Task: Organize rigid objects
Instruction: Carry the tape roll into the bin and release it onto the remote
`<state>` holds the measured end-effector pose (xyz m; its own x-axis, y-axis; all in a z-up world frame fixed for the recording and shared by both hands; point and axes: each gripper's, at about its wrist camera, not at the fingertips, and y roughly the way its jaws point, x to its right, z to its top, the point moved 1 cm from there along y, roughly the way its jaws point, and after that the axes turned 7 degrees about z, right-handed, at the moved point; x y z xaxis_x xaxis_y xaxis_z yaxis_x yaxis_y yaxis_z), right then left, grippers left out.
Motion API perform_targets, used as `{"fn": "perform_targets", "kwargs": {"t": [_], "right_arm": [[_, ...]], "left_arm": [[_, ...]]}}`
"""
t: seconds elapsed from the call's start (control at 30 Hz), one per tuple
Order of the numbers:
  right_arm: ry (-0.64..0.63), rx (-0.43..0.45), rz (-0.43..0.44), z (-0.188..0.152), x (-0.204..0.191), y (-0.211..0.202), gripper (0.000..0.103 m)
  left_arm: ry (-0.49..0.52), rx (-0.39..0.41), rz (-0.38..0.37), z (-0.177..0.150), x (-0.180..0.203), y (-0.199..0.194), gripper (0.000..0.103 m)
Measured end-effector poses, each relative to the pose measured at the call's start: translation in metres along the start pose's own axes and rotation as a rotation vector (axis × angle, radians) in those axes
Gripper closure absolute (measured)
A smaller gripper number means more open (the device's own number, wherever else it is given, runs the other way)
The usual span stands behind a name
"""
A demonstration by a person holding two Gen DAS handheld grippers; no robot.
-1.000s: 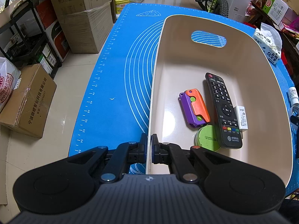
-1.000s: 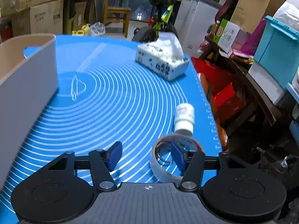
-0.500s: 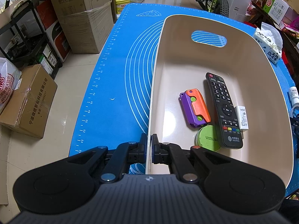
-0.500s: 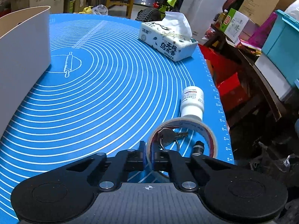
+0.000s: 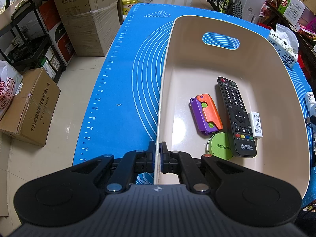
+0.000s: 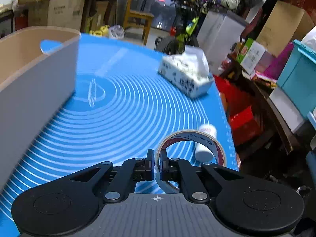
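cardboard boxes, a bicycle and shelves crowd round a table covered by a blue mat [image 5: 122, 75] printed with white rings. on the mat sits a beige bin [image 5: 262, 65] with a slot handle cut in its far wall. inside it lie a black remote [image 5: 236, 116], a purple and orange toy knife [image 5: 205, 116] to the left of the remote, a round green tin [image 5: 219, 146] partly under both of them, and a small white adapter [image 5: 256, 125] tucked against the remote's right side. the left gripper [image 5: 157, 158] has its jaws clamped on the bin's near left wall, one finger inside and one outside, just as a second ago. the right gripper [image 6: 156, 165] has its jaws pinched on the wall of a tape roll [image 6: 189, 150], one finger inside the ring. a second ago those jaws stood wide apart around the roll as it lay on the mat; now the roll is raised clear of the mat, and the keys seen inside its ring half a second ago no longer show. a small white bottle [image 6: 205, 146] lies on the mat beyond the roll, and a tissue pack [image 6: 185, 73] sits further back, blurred
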<state>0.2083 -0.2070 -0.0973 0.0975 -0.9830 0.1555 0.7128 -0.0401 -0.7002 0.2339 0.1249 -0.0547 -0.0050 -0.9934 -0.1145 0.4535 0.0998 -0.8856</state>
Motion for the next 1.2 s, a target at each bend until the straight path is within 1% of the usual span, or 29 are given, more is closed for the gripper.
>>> {"fn": "perform_targets", "kwargs": {"t": [0.1,0.2,0.4,0.47,0.57,0.73,0.9,1.03,1.2], "right_arm": [[-0.012,0.048,0.024,0.014,-0.012,-0.015,0.086],[-0.015,0.108,0.065,0.032,-0.027,-0.031,0.086],[-0.054,0.226,0.182,0.070,-0.068,-0.062,0.086],[-0.060,0.242,0.217,0.080,-0.082,-0.067,0.086],[-0.049,0.252,0.244,0.091,-0.099,-0.072,0.086],[-0.038,0.236,0.292,0.101,-0.127,-0.066,0.086],[-0.049,0.185,0.348,0.103,-0.159,-0.054,0.087],[-0.062,0.093,0.390,0.102,-0.181,-0.035,0.087],[-0.074,-0.036,0.430,0.095,-0.199,-0.011,0.087]], "left_arm": [[0.000,0.000,0.000,0.000,0.000,0.000,0.097],[0.000,0.000,0.000,0.000,0.000,0.000,0.097],[0.000,0.000,-0.001,0.000,0.000,0.000,0.097],[0.001,0.000,0.000,0.000,0.000,0.000,0.097],[0.000,0.000,0.000,0.000,0.000,0.000,0.097],[0.001,0.001,-0.002,0.000,0.000,0.000,0.097],[0.003,0.002,0.000,-0.001,0.002,0.000,0.097],[0.004,0.003,0.001,-0.001,0.002,0.000,0.097],[0.004,0.003,0.001,-0.001,0.002,0.001,0.097]]}}
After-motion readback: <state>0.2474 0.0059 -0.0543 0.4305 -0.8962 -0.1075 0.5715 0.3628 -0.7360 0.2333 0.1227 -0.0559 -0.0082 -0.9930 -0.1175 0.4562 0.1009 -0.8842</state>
